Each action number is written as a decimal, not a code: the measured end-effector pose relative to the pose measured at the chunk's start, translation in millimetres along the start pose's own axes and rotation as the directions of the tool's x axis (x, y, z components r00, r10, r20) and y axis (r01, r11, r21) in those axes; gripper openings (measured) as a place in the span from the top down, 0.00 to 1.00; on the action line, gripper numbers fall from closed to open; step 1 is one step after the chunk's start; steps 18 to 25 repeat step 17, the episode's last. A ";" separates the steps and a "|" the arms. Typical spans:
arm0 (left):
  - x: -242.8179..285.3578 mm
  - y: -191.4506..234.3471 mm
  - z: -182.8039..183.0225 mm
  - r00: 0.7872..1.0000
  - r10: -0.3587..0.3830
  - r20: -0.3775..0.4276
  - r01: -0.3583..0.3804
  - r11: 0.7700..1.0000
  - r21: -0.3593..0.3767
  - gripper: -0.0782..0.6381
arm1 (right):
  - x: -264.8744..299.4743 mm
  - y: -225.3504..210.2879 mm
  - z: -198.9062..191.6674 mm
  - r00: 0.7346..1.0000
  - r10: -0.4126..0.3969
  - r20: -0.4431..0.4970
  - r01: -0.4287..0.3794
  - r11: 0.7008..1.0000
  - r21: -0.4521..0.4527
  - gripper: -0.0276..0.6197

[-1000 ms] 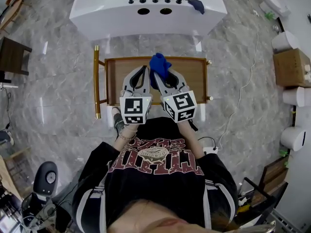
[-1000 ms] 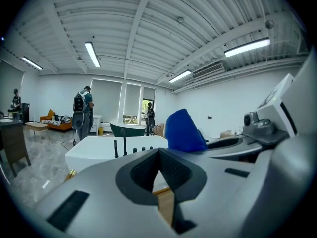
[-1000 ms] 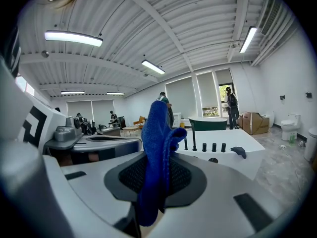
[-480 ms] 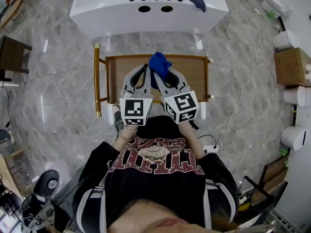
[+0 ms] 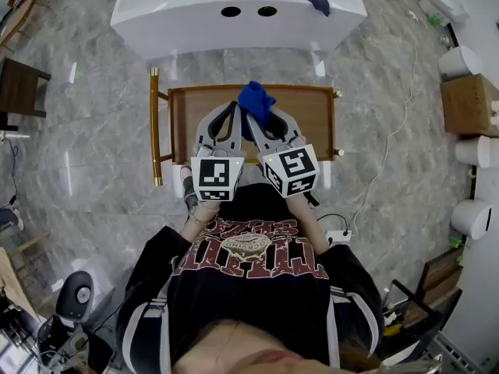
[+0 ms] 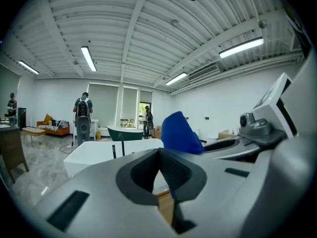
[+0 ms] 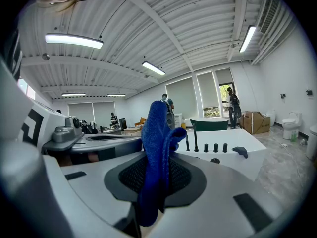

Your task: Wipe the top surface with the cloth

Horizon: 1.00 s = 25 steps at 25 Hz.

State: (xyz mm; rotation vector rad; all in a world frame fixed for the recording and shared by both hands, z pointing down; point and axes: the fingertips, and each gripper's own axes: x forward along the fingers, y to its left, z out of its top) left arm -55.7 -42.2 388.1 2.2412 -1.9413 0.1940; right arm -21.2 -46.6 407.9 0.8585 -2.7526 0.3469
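A wooden tray-top cart (image 5: 308,119) with a gold frame stands in front of me in the head view. My right gripper (image 5: 262,120) is shut on a blue cloth (image 5: 256,102) and holds it above the middle of the wooden top. In the right gripper view the cloth (image 7: 157,148) sticks up from between the pads of that gripper (image 7: 156,170). My left gripper (image 5: 231,116) hovers just to the left, shut, with nothing held. In the left gripper view its jaw tips (image 6: 160,151) meet, and the cloth (image 6: 179,132) shows just beyond to the right.
A white bathtub (image 5: 179,18) with black fittings stands beyond the cart, with a second dark blue cloth (image 5: 316,5) on its rim. The cart's gold handle (image 5: 154,131) runs along its left side. White fixtures and a cardboard box (image 5: 466,107) line the right wall. A cable lies on the floor.
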 end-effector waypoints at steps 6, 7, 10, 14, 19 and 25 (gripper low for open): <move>-2.1 -1.7 0.5 1.000 0.000 0.001 0.000 1.000 0.025 0.82 | -0.2 1.7 -1.6 1.000 0.004 -0.003 -0.004 1.000 -0.002 0.82; -2.0 -1.7 0.3 1.000 -0.001 0.001 0.001 1.000 0.025 0.82 | -0.1 1.6 -1.9 1.000 0.004 -0.004 -0.004 1.000 -0.002 0.82; -2.4 -2.4 0.7 1.000 -0.001 0.001 0.001 1.000 0.030 0.82 | -1.3 1.2 -1.6 1.000 0.005 -0.004 -0.005 1.000 0.003 0.82; -2.6 -2.1 1.1 1.000 -0.001 0.000 0.001 1.000 0.022 0.82 | -2.3 1.0 -0.2 1.000 0.005 -0.004 -0.005 1.000 0.002 0.82; -3.0 -1.2 1.3 1.000 0.000 0.000 0.000 1.000 0.020 0.82 | -1.4 1.5 0.2 1.000 0.007 -0.005 -0.007 1.000 0.003 0.82; -3.0 -1.2 1.3 1.000 0.000 0.000 0.000 1.000 0.020 0.82 | -1.4 1.5 0.2 1.000 0.007 -0.005 -0.007 1.000 0.003 0.82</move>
